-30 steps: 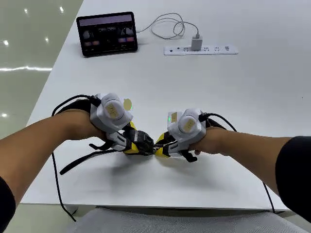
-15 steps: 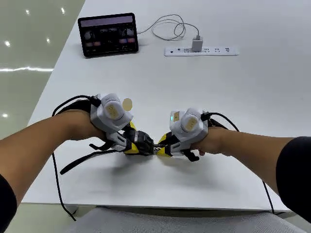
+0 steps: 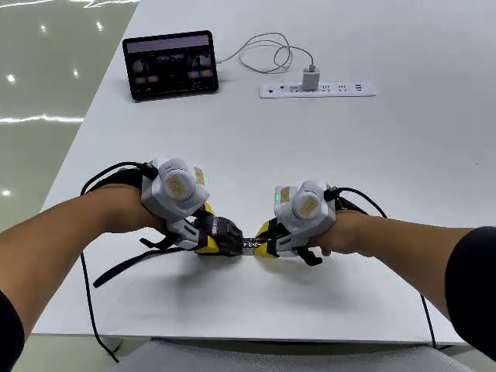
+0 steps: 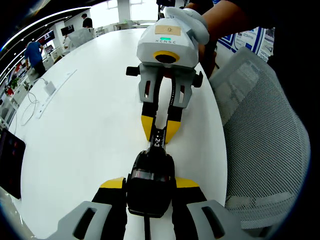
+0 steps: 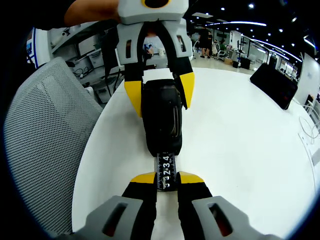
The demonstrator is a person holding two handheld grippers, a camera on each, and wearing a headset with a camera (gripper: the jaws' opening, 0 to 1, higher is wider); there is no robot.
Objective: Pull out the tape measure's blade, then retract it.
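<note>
The left tool (image 3: 208, 239) clamped the tape measure (image 4: 151, 180) near the surface's (image 3: 349, 155) six o'clock edge. At its three o'clock, the right tool (image 5: 167, 179) pinched the blade (image 5: 165, 165), barely drawn out (few numerals showing). Most of the pulling, and all the retracting, seemingly lay ahead.

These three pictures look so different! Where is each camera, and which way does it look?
Head view: on the person's head, looking down at the table; forearms, left gripper and right gripper show.
Left gripper view: on the left gripper, facing the right one; own jaws below.
Right gripper view: on the right gripper, facing the left one; own jaws below.
Both gripper views share the tape measure and blade.
</note>
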